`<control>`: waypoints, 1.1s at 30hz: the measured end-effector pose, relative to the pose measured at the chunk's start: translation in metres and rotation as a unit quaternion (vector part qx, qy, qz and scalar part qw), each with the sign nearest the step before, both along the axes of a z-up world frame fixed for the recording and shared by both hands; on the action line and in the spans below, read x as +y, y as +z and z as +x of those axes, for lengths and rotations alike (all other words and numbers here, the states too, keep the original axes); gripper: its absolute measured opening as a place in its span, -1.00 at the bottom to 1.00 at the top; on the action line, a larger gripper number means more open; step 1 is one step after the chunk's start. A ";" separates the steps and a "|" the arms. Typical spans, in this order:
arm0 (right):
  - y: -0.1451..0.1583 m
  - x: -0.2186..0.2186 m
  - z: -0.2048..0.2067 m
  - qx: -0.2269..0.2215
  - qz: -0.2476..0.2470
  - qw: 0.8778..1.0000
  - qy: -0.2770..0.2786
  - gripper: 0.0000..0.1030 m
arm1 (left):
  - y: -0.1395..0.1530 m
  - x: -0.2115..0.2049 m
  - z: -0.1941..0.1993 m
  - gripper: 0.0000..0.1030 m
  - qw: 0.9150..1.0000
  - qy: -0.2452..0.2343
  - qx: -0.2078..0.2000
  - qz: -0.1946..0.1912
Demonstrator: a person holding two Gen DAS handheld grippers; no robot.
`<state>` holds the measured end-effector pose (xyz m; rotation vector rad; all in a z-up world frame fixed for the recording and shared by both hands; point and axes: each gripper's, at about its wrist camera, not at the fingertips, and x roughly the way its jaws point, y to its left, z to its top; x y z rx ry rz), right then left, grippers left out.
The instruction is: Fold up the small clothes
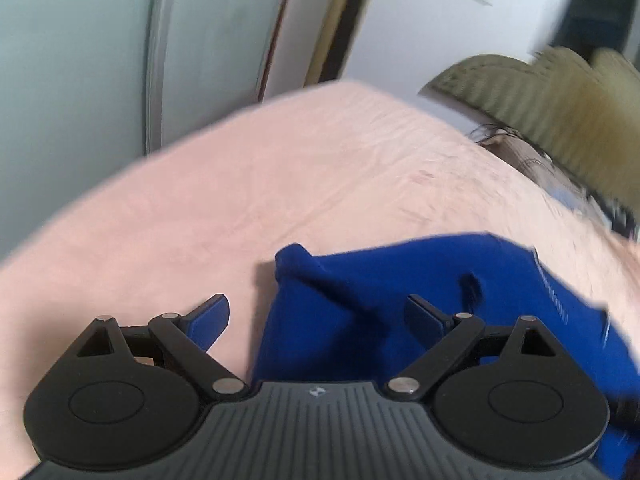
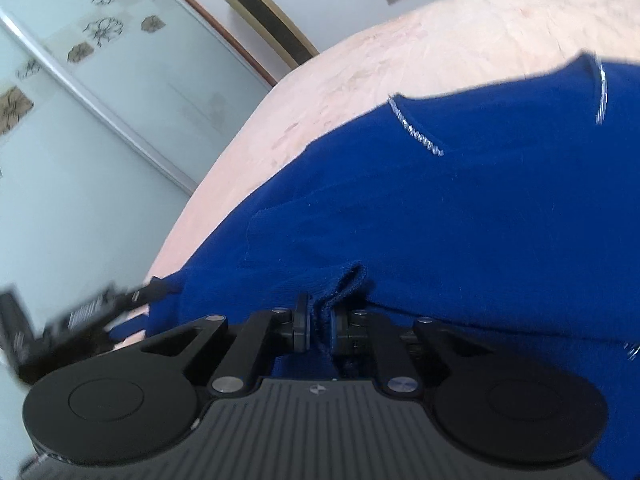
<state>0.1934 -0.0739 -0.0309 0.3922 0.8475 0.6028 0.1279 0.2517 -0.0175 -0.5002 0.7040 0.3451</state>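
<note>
Pinching a bunched edge of the blue garment (image 2: 440, 216) between its closed jaws, the right gripper (image 2: 320, 326) sits low at the cloth's near hem, fingers pointing forward across the fabric; the knit puckers into a small ridge just where the pads meet, so the hold looks firm. The left gripper (image 1: 316, 320) hangs with its jaws spread wide and empty, one blue-padded finger over bare sheet and the other over the garment's left portion, tilted a little downward and not clearly touching the cloth. By my reading, the fold is only beginning: one edge is secured and the second is not yet taken. The next move probably calls for the left claw to drop onto the near left corner, close on a single layer, and then for both to lift and carry the hem toward the far edge together. Beyond the grippers the garment lies spread on the pink bedsheet (image 1: 240, 184), a rolled fold (image 1: 296, 260) standing up at its left corner and pale stitched trim (image 2: 416, 132) showing farther up. Past the bed's edge stand frosted sliding doors (image 2: 100, 140), and a knitted olive cloth (image 1: 520, 92) lies at the far right.
</note>
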 end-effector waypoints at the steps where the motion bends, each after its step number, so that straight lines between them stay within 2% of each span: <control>1: 0.003 0.001 -0.002 -0.011 -0.009 1.000 0.002 -0.76 | -0.004 0.010 0.009 0.83 0.999 0.010 -0.004 -0.031; 3: 0.009 0.002 -0.005 -0.031 -0.030 0.999 0.000 -0.77 | -0.004 0.021 0.018 0.82 0.997 0.047 -0.027 -0.050; 5: 0.018 0.000 -0.008 -0.058 -0.050 0.997 -0.003 -0.78 | 0.003 0.023 0.021 0.78 0.995 0.060 -0.069 -0.040; 7: 0.028 -0.005 -0.007 -0.079 -0.061 0.995 -0.011 -0.78 | 0.013 0.019 0.026 0.53 0.994 0.057 -0.091 -0.027; 8: 0.032 -0.009 -0.005 -0.085 -0.062 0.994 -0.016 -0.78 | 0.017 0.016 0.030 0.45 0.995 0.048 -0.090 -0.022; 9: 0.036 -0.014 -0.003 -0.089 -0.059 0.994 -0.023 -0.79 | 0.020 0.011 0.034 0.28 0.996 0.038 -0.084 -0.017; 10: 0.038 -0.019 0.001 -0.091 -0.055 0.994 -0.027 -0.78 | 0.023 0.006 0.037 0.24 0.997 0.032 -0.075 -0.009; 15: 0.046 -0.040 0.010 -0.101 -0.060 0.992 -0.052 -0.79 | 0.026 -0.016 0.030 0.26 0.998 0.018 -0.060 0.023; 22: 0.042 -0.084 0.016 -0.096 -0.064 0.989 -0.097 -0.78 | 0.018 -0.042 0.019 0.26 0.990 -0.039 -0.030 0.129; 24: 0.041 -0.093 0.015 -0.096 -0.066 0.988 -0.105 -0.78 | 0.014 -0.044 0.019 0.26 0.989 -0.066 -0.015 0.134; 28: 0.043 -0.111 0.013 -0.102 -0.070 0.985 -0.124 -0.78 | 0.002 -0.050 0.042 0.26 0.988 -0.105 0.015 0.115; 30: 0.045 -0.120 0.011 -0.103 -0.062 0.984 -0.134 -0.79 | -0.004 -0.051 0.052 0.26 0.989 -0.089 0.018 0.114; 33: 0.048 -0.132 0.009 -0.106 -0.063 0.982 -0.144 -0.78 | -0.003 -0.052 0.062 0.26 0.991 -0.059 -0.003 0.118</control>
